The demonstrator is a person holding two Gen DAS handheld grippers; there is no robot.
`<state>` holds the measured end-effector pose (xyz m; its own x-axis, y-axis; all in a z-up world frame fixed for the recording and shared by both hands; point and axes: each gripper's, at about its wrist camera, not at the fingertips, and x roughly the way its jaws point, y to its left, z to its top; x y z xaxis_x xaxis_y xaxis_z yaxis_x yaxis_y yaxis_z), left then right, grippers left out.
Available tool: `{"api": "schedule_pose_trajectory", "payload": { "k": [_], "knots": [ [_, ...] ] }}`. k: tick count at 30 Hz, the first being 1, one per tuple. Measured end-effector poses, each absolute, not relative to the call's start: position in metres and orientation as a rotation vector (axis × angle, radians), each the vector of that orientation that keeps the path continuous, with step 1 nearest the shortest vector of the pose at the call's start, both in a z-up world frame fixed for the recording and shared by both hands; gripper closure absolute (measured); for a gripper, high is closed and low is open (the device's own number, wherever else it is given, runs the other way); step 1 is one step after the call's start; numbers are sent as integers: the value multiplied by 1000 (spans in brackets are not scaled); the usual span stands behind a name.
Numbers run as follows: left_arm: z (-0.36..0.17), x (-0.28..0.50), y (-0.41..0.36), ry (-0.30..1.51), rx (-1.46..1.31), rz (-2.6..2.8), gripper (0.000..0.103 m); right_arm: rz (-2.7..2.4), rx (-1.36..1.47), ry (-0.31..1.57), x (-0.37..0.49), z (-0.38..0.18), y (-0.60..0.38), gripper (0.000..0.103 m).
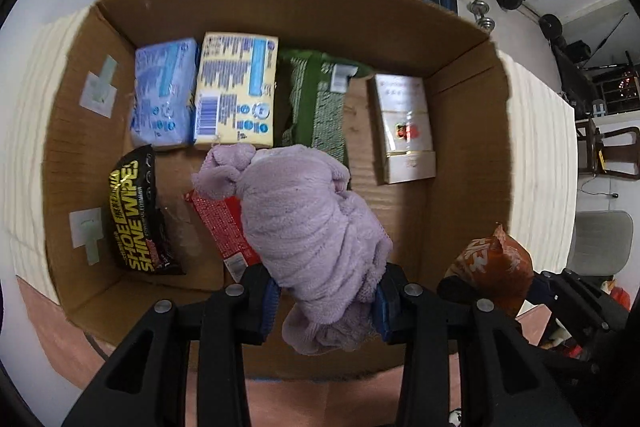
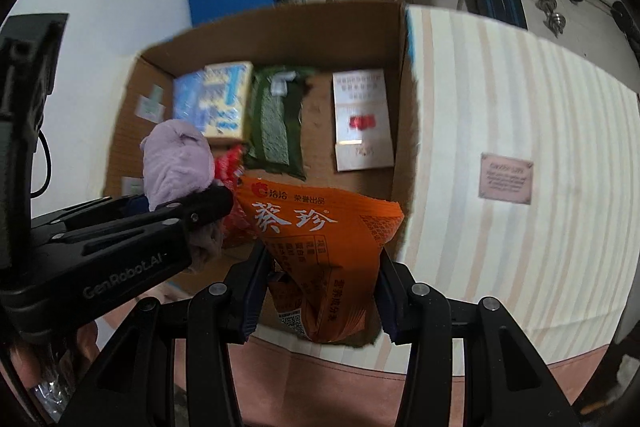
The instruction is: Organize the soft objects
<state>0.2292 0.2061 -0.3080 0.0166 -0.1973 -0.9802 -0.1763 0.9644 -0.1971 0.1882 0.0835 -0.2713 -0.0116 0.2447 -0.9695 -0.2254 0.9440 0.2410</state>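
Hovering over the cardboard box point(image 1: 460, 155), the left tongs point(image 1: 326, 301) are clamped on a rolled lilac towel point(image 1: 308, 227), which hangs above the red packet point(image 1: 224, 223) inside. The right tongs point(image 2: 320, 303) pinch an orange snack bag point(image 2: 320, 247) at its lower part, held near the box's right wall. Both loads seem poised for dropping in beside what is already packed: 2 tissue packs point(image 1: 236, 87), a green pack point(image 1: 316, 103), a white carton point(image 1: 404, 127) and shoe wipes point(image 1: 134, 211). Bare floor between green pack and carton looks the likeliest free spot.
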Motion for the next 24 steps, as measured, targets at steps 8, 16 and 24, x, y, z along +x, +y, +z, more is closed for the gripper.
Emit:
{"api": "schedule_pose_trajectory", "payload": {
  "k": [8,16,24],
  "knots": [
    [-319,237,210,1633,-284,-48,55,282,-82,1580,192,-287,95,32],
    [-307,234,224,1597,-242,-28,16,247,-126,1554,190,-277,98,9],
    [-296,221,223,1556,-179,15,14,217,-138,1556,185,-276,95,9]
  ]
}}
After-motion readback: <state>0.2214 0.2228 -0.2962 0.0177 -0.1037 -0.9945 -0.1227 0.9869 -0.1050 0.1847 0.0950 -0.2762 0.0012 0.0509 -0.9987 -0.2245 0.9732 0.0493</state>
